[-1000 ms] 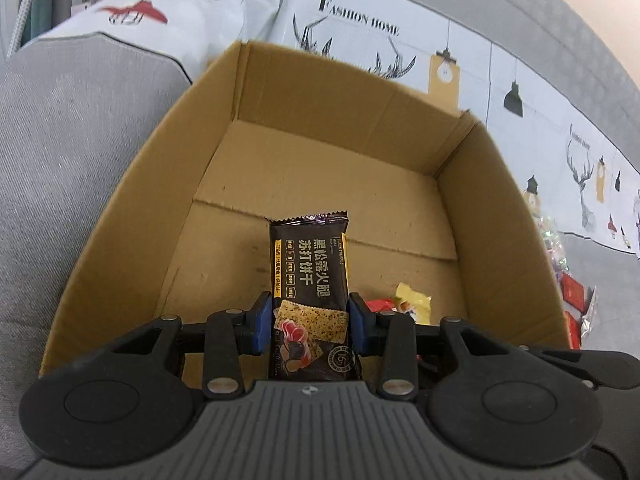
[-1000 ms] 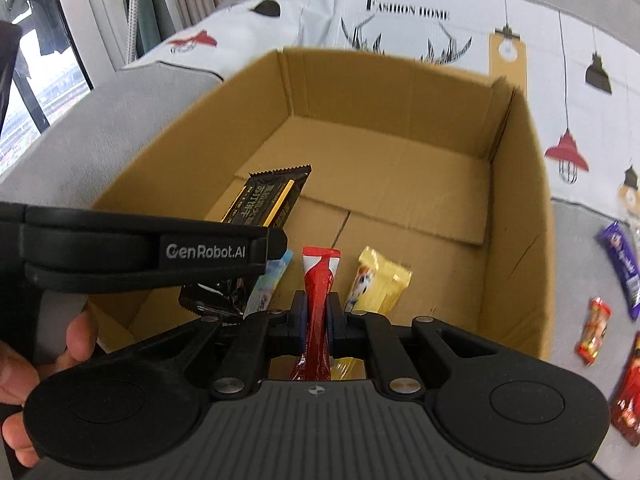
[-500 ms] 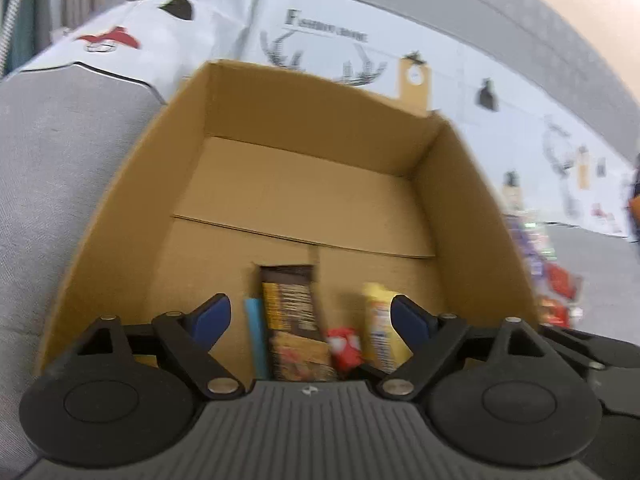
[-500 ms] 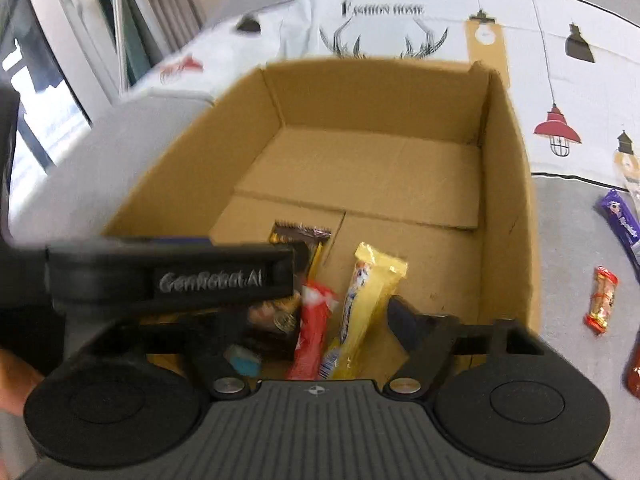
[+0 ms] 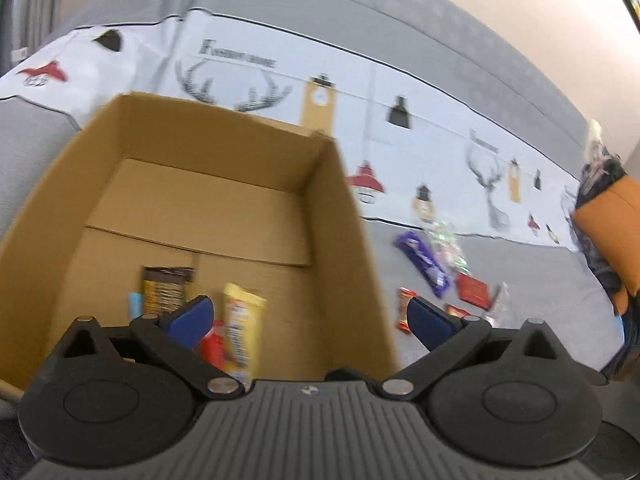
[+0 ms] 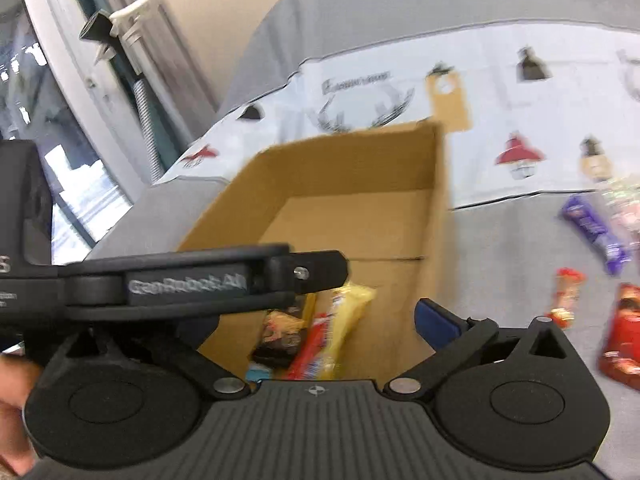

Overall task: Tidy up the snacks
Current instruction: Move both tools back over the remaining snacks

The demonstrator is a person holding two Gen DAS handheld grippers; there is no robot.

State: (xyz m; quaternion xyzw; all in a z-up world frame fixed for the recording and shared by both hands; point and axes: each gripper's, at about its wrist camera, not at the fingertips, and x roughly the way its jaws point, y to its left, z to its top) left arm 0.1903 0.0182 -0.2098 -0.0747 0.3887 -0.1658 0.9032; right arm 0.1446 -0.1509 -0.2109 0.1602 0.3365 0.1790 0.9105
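Note:
An open cardboard box [image 5: 348,216] stands on the grey sofa; it also shows in the right wrist view [image 6: 436,208]. Inside lie a dark biscuit pack [image 5: 166,290], a yellow bar [image 5: 242,320], a red stick [image 5: 214,346] and a light blue wrapper [image 5: 135,304]. My left gripper [image 5: 308,318] is open and empty above the box's near right wall. My right gripper [image 6: 340,312] is open and empty over the box; the left gripper's body [image 6: 180,280] hides its left finger. The yellow bar [image 6: 346,320], red stick [image 6: 310,346] and dark pack [image 6: 280,334] lie below it.
Loose snacks lie on the sofa right of the box: a purple bar [image 5: 424,262], a small red candy [image 5: 404,306], a red packet [image 5: 474,290], clear wrappers [image 5: 444,242]. They also show in the right wrist view: purple bar [image 6: 596,234], red candy [image 6: 566,296], red packet [image 6: 624,336]. An orange cushion [image 5: 612,228] is far right.
Both grippers have let go of their snacks into the box, opened wide, and pulled back and swung right. The dark pack and red stick now lie in the box.

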